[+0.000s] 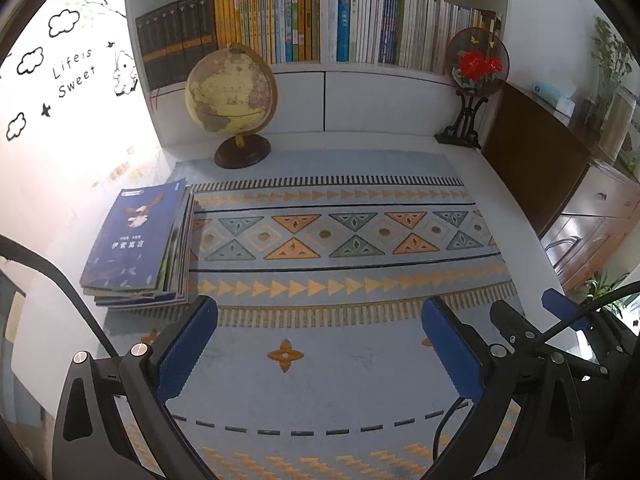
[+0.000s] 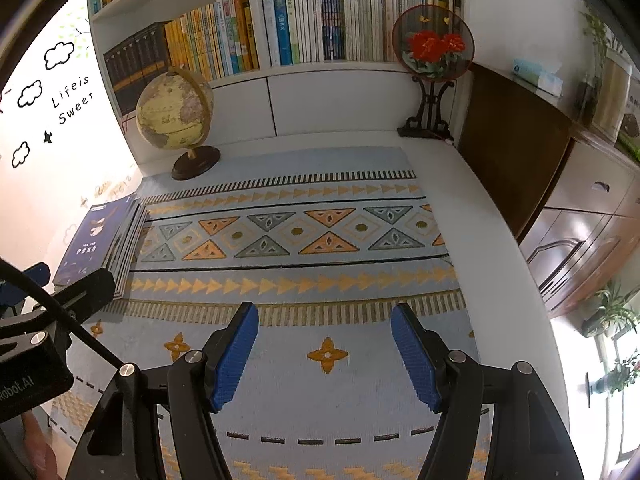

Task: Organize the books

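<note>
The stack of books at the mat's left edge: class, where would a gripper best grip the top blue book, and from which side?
Probably the top blue book by its long right edge, coming from the patterned mat side. It lies flat on the stack, and that edge faces open mat; the wall is close behind the other.

White wall (image 1: pixel 60 168) with cloud decals, white bookshelf (image 1: pixel 320 80) behind a patterned mat (image 1: pixel 340 240), dark wooden cabinet (image 2: pixel 580 220) at right.

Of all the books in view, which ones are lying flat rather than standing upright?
The stack of thin books with the dark blue cover on top, at the mat's left edge. Every other book stands upright on the shelf behind.
</note>
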A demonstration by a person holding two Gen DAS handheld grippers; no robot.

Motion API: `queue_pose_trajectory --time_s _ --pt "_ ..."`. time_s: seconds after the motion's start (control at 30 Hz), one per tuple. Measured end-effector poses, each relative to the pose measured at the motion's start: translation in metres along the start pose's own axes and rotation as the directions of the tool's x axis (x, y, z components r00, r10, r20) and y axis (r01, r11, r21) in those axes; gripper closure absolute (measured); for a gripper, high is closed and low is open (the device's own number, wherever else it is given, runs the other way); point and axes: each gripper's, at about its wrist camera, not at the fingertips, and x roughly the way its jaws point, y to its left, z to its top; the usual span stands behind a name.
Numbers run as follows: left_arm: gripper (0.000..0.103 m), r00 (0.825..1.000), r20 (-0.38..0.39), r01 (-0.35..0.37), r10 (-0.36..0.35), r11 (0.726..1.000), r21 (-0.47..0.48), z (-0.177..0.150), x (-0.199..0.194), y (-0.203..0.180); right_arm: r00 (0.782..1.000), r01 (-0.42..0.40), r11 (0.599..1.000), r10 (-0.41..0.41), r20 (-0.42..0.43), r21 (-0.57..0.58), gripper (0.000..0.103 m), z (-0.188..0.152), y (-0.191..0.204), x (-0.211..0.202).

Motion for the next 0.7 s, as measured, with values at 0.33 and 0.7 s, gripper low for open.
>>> queue_pose_trajectory --time_s 0.33,0.7 --pt "0.001 0.999 0.003 -0.040 0.040 0.999 0.024 -0.001 0.008 0.000 1.000 -0.002 1.000 0.002 -0.007 -0.022 0.036 0.000 0.006 0.006" --pt "0.001 0.992 -0.036 -0.118 0.120 0.991 0.064 -0.018 0.094 0.012 0.999 -0.047 0.999 0.047 0.006 -0.002 0.033 -0.016 0.013 0.084"
